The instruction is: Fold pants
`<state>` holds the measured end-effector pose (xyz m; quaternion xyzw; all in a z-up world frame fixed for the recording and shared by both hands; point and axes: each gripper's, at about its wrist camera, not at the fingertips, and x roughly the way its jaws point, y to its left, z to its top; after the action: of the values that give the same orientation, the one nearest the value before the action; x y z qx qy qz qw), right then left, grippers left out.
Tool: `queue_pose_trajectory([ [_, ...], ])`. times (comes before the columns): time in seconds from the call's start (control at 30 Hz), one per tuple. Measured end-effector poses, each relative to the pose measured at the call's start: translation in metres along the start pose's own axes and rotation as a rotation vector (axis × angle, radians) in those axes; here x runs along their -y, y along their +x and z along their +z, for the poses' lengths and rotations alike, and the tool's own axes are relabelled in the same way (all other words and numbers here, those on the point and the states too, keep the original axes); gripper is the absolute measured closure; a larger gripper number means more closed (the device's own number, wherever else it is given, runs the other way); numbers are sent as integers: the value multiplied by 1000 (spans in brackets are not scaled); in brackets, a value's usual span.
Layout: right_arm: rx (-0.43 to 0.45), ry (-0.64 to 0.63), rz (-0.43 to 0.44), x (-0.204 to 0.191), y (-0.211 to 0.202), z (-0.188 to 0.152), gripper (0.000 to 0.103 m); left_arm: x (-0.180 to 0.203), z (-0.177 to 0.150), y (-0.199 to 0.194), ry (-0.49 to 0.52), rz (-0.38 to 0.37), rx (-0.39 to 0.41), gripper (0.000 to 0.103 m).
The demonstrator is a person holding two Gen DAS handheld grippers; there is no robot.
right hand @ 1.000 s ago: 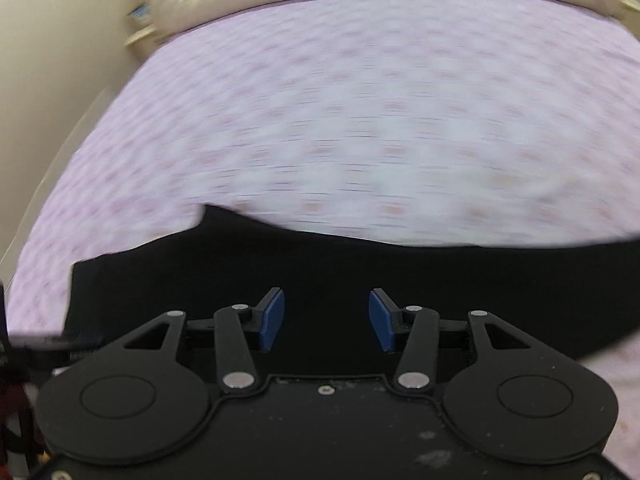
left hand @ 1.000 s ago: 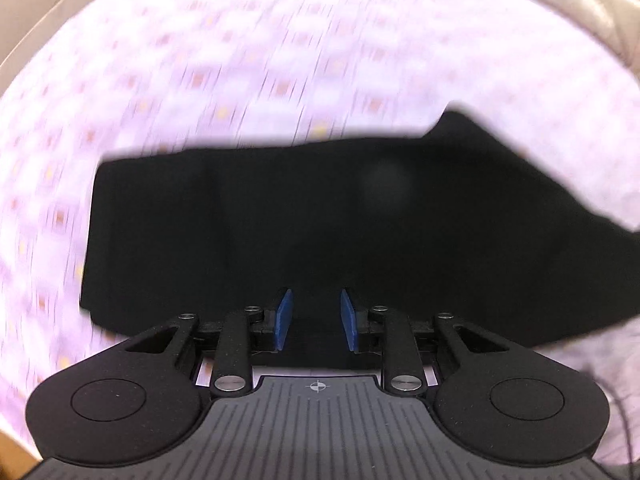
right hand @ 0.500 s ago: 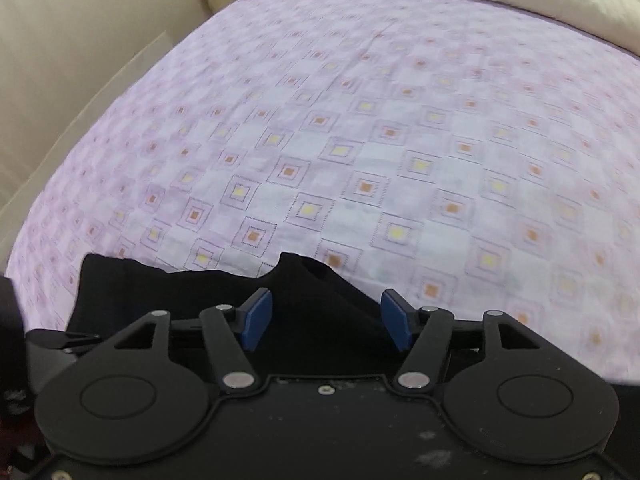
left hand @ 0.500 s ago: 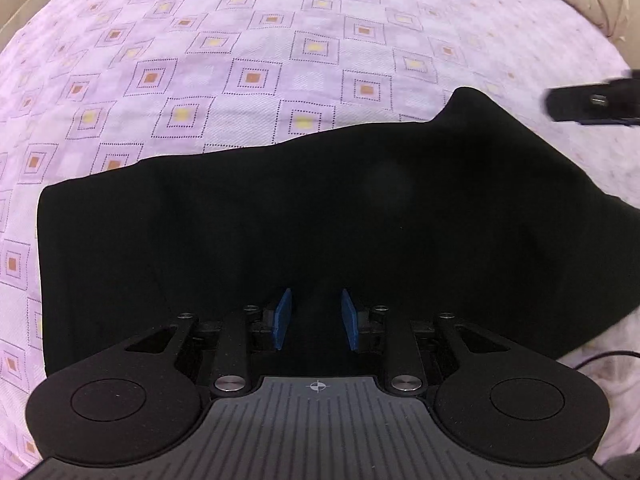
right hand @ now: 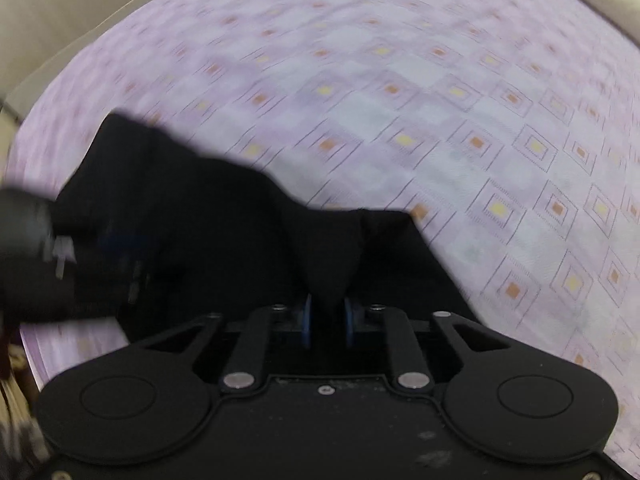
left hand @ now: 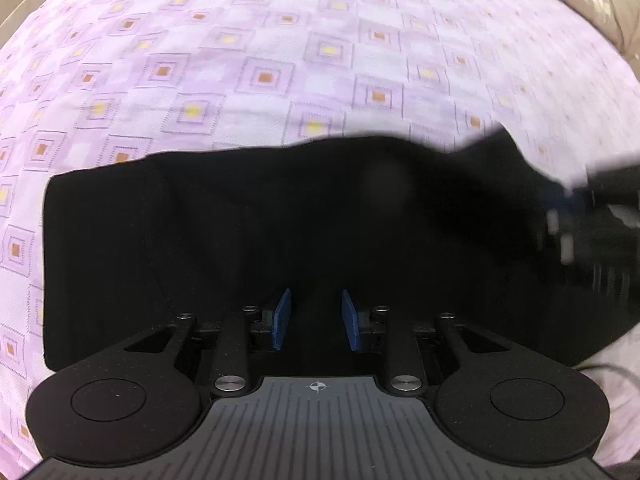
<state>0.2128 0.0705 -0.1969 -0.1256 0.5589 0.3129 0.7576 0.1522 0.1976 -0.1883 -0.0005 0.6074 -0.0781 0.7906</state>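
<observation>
The right gripper [right hand: 326,316] is clenched on a raised tuck of the black pants [right hand: 224,216]; its blue pads [right hand: 307,322] stand close together with cloth bunched between them. The left gripper [left hand: 315,320] is released: its blue pads [left hand: 282,318] stand apart with dark cloth showing in the gap and nothing pinched. Whether its tips touch the fabric cannot be told.

Ahead of both sets of jaws the pants lie as a broad dark band across the lilac patterned bed sheet [left hand: 260,76]. In the left wrist view the cloth runs from the far left of the jaws to the far right, where the other tool appears as a blur. In the right wrist view the garment extends forward and left from the pinch, with bare sheet forward and right.

Judged step: securing both grips before carrying an edge over.

1. Close the left jaws on all layers at the near hem.
2. Lift both grips evenly; unequal height would likely skew the fold line.
3. Keep the span between the grips lightly taut, since slack cloth will probably wrinkle.

A beige quilt [left hand: 612,8] lies beyond the sheet, forward and right of the left jaws.
</observation>
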Motion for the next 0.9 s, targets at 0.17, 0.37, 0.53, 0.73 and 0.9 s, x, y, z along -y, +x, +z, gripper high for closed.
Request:
queue_pose_trajectory([
  [0.17,21,-45,-26,-23,-7,-28,89,6,30,-38,-33,-50,152,75],
  [0.37,5,-107,-59,-35,-9,-43,91,21,82,-17,-35,-65,126,75],
  [0.53,18,-159,-90,-44,-12,-53,91,29,75,32,53,-145,-100,75],
  [0.73,92,-85,-96,-31,-37,-51,53,25,50,10,53,-162,-40,75],
  [0.9,119,-97,-17,-23,-42,-38,46,22,55,7,42,-169,-32,75],
])
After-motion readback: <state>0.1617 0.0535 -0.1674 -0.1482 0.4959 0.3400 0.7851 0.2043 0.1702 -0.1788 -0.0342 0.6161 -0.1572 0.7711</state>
